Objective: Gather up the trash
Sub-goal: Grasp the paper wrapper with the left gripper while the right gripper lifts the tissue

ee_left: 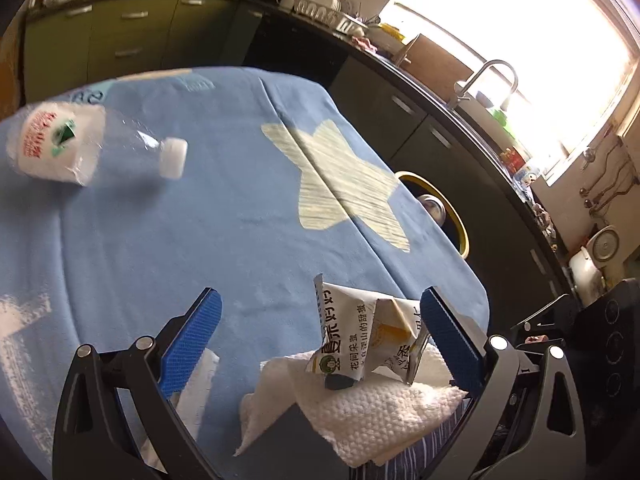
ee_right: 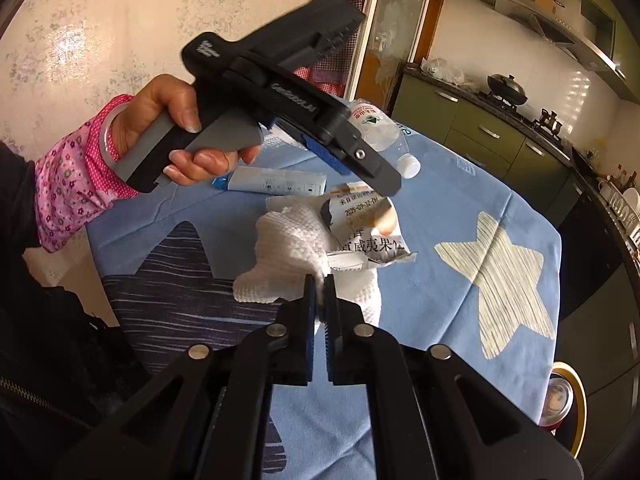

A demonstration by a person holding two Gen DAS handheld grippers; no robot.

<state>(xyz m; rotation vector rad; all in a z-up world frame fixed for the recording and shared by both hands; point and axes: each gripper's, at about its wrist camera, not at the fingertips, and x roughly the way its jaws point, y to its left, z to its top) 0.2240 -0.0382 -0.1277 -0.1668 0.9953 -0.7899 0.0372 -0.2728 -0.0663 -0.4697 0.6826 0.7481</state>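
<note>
My right claw [ee_right: 319,292] is pinched nearly closed on a crumpled white paper towel [ee_right: 288,252], which bunches just ahead of its tips on the blue star-patterned tablecloth [ee_right: 460,200]. A torn snack wrapper [ee_right: 368,232] lies on the towel, just beyond my grip. My left claw [ee_left: 320,320] is spread wide, holding nothing; the wrapper [ee_left: 360,340] sits between its blue pads [ee_left: 192,332], nearer the right one. A clear plastic bottle [ee_left: 80,144] lies far ahead to the left. A yellow-rimmed bin [ee_left: 444,216] stands beyond the table edge.
</note>
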